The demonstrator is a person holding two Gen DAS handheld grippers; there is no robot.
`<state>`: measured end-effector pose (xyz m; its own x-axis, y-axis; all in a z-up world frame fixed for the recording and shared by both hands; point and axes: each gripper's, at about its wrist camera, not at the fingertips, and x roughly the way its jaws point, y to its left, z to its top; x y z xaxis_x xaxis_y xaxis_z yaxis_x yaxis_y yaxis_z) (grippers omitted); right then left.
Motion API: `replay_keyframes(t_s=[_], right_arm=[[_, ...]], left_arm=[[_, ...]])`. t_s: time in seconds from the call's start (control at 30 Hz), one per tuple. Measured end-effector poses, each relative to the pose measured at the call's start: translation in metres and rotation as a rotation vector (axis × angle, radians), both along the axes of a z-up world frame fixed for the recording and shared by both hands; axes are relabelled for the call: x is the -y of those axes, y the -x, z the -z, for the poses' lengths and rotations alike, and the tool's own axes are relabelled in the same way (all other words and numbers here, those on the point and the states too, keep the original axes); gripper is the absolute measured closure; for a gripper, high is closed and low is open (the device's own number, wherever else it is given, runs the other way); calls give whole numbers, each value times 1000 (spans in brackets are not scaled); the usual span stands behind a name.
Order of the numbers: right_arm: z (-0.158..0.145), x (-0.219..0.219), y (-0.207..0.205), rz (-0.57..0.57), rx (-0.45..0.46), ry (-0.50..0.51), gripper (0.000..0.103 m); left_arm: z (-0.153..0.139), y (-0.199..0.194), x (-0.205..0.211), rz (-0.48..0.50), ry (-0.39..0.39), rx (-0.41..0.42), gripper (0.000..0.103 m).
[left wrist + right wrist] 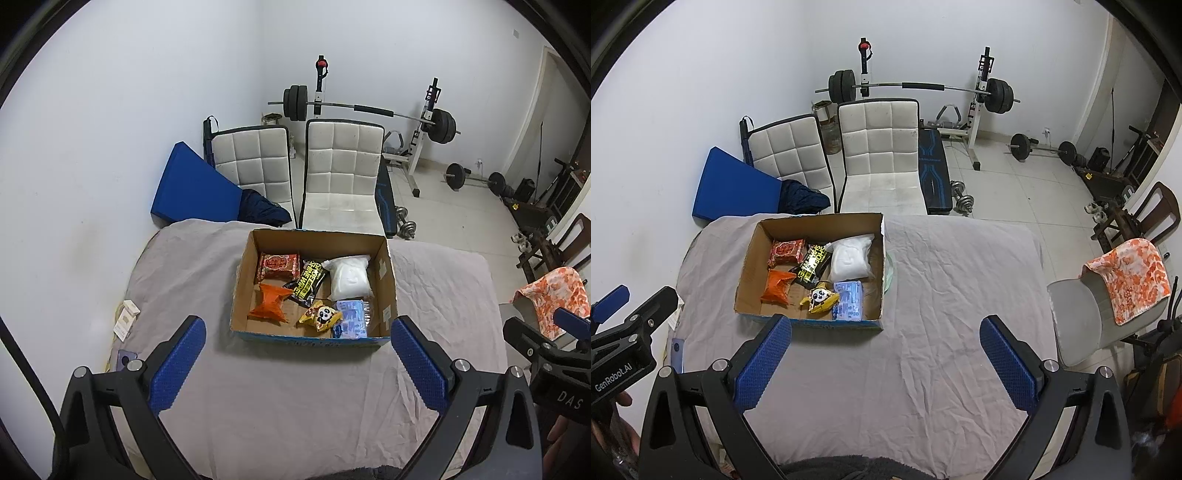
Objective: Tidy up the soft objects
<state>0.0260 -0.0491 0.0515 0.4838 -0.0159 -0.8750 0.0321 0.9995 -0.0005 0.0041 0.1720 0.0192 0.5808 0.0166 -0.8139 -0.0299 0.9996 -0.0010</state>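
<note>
Left gripper [297, 354]: fingers spread wide, holding nothing. Right gripper [884, 350]: likewise. Cardboard box [386, 280]: on grey-sheeted desk [295, 398], just beyond left fingertips; contains orange packet [269, 304], white bag [349, 277], panda packet [321, 315], possibly tissues [351, 317].

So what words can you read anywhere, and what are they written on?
"DAS": on the black body of the right gripper, cut off at the frame edge.
"GenRobot.AI": on the black body of the left gripper.
Black and yellow packet in the cardboard box: big yellow letters, too crumpled and skewed to read surely.
Red packet, panda packet, blue packet: print too small or blurred.
</note>
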Motion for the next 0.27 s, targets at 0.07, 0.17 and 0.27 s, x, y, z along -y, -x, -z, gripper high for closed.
replay_keyframes(t_s=[0.07, 0.17, 0.27], right_arm=[[0, 0, 0, 2, 0, -2, 0], [0, 1, 1, 2, 1, -5, 0], [0, 1, 3, 4, 2, -4, 0]], left_arm=[[0, 1, 0, 0, -1, 0, 0], [0, 0, 0, 1, 2, 0, 0], [0, 0, 0, 4, -1, -3, 0]])
